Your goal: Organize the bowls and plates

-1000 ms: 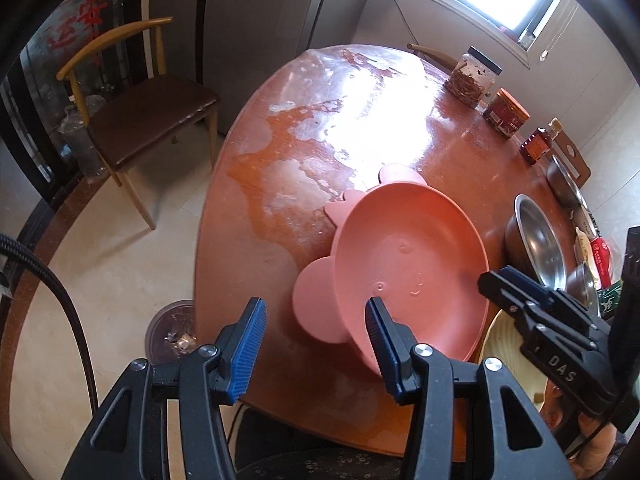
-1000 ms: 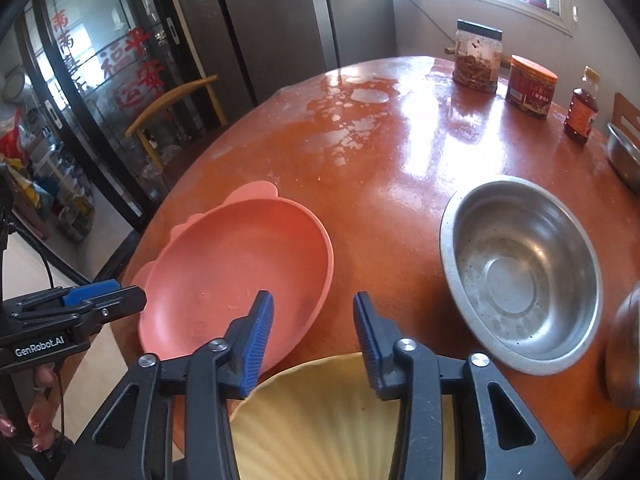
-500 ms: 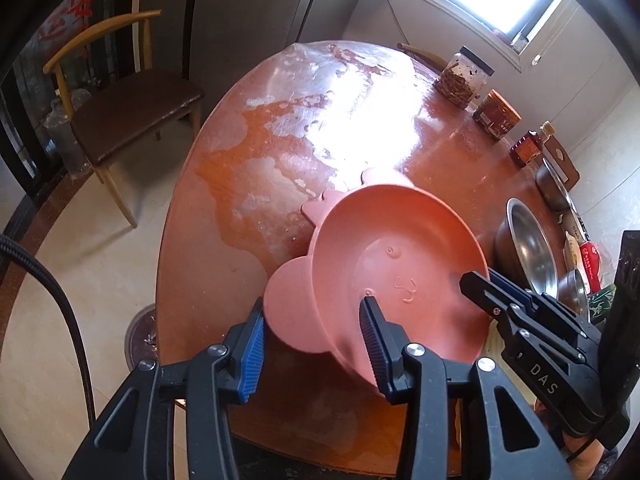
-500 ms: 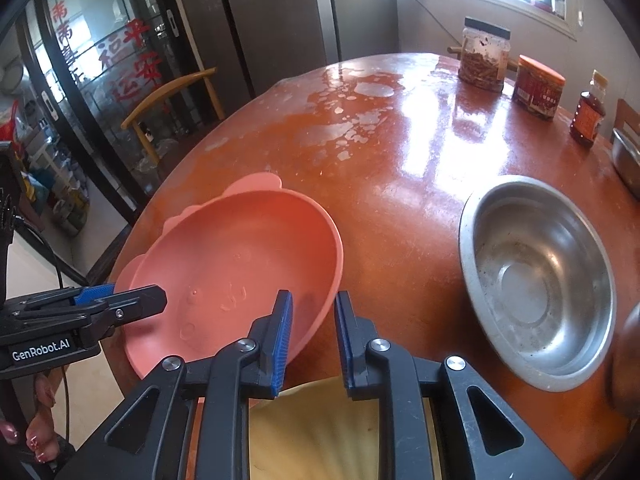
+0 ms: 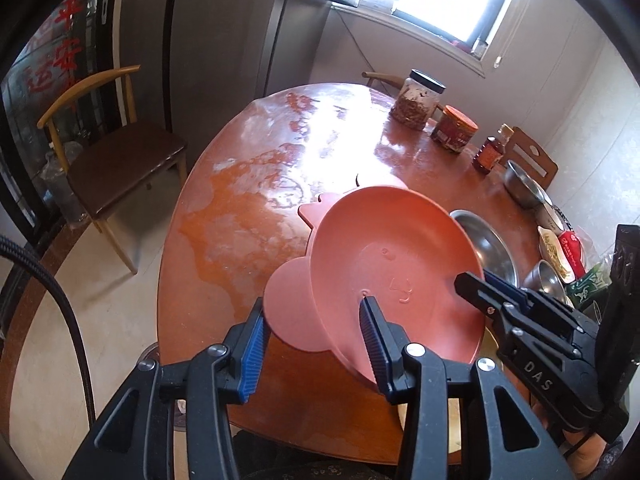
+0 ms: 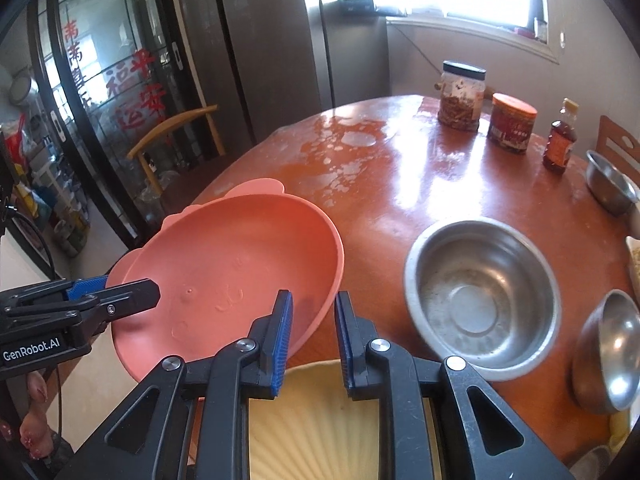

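A pink plastic bowl (image 5: 400, 264) with ear-shaped tabs is lifted and tilted above the near edge of the round brown table (image 5: 248, 208). My left gripper (image 5: 316, 340) is shut on its left rim. My right gripper (image 6: 312, 320) is shut on its right rim; the bowl (image 6: 240, 264) fills the left of the right wrist view. A cream ribbed plate (image 6: 320, 420) lies under my right gripper. A wide steel bowl (image 6: 480, 300) sits to the right.
Smaller steel bowls (image 6: 608, 344) (image 6: 608, 184) stand at the right edge. A jar (image 6: 460, 96), a red tin (image 6: 510, 124) and a bottle (image 6: 560, 140) line the far side. A wooden chair (image 5: 112, 152) stands left of the table.
Both grippers closed onto the pink bowl's rims. The bowl rose off the table and tilted. Both cameras pitched up, showing more of the room.
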{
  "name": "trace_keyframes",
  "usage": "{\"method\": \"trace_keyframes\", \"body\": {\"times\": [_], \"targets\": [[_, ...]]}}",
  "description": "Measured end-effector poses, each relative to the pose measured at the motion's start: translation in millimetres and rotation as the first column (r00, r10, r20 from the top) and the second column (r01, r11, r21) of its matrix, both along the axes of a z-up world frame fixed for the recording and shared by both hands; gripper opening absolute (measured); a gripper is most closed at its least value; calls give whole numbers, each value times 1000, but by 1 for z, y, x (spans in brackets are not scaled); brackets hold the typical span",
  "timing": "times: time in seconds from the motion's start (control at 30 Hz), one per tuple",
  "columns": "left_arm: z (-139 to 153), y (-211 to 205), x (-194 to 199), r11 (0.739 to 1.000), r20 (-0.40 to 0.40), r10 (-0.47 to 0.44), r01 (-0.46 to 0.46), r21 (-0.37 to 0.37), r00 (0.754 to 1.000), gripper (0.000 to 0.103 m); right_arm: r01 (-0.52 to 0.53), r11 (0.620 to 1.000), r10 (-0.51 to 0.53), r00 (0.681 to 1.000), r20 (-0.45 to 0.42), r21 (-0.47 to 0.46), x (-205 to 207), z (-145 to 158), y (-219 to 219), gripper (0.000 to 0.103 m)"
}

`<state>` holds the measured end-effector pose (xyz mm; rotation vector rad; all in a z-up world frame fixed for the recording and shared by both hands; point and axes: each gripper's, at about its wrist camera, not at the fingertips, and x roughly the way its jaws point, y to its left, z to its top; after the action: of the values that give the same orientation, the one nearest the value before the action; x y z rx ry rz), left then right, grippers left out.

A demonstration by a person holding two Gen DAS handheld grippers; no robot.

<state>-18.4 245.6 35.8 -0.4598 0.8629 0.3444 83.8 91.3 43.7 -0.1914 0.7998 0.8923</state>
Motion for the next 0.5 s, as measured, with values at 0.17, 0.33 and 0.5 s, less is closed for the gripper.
{"method": "trace_keyframes", "body": {"times": [0.17,0.33,0.5], "targets": [[5,-20,0,999,5,-36,36,18,999,46,18,1000,-19,999,38,20,-10,12,-24,22],[6,-45,0,996,0,-84,84,35,996,45,53,998,-54,998,38,19,-15,11,-51,22],[0,-66,1,992,-17,-122,123,39,992,46,80,997,-81,996,25,10,-20,2,-74,23]]}}
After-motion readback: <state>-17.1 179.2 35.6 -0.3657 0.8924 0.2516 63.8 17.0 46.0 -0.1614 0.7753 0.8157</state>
